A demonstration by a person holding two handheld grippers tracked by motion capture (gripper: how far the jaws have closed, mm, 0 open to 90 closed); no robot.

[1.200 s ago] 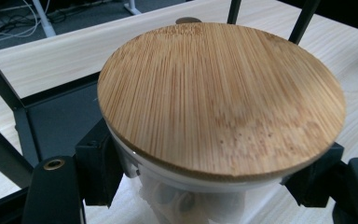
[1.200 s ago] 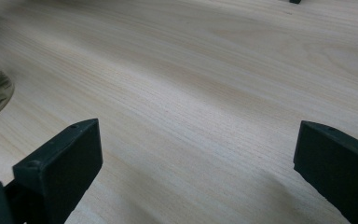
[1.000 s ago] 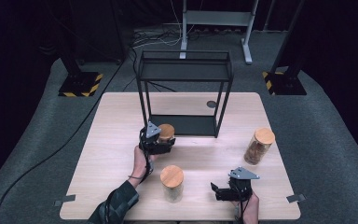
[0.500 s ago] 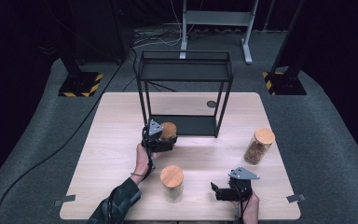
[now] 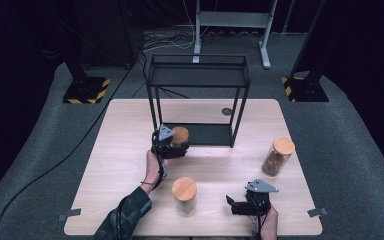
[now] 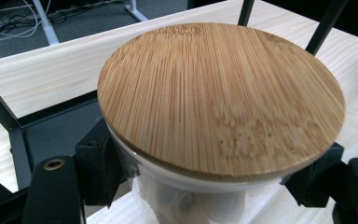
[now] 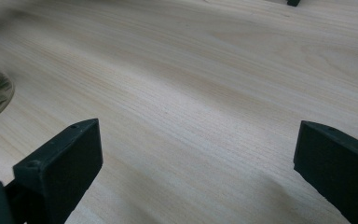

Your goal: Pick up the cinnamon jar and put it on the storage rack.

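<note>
Left gripper clamps a jar at the black shelf rack

Left gripper, held in a person's left hand, has its two black jaws closed around a jar just under its round bamboo lid. In the left gripper view the pads press on the glass from either side, and pale contents show below the lid. This jar sits at the front edge of the black metal rack, by its lower shelf, near the rack's left front leg.

Right gripper rests low over the wooden table, well in front of the rack and off to its right, with its jaws spread wide and nothing between them. A second lidded jar stands in front of the rack, between the two grippers. A third jar, with brown contents, stands to the right of the rack.
</note>
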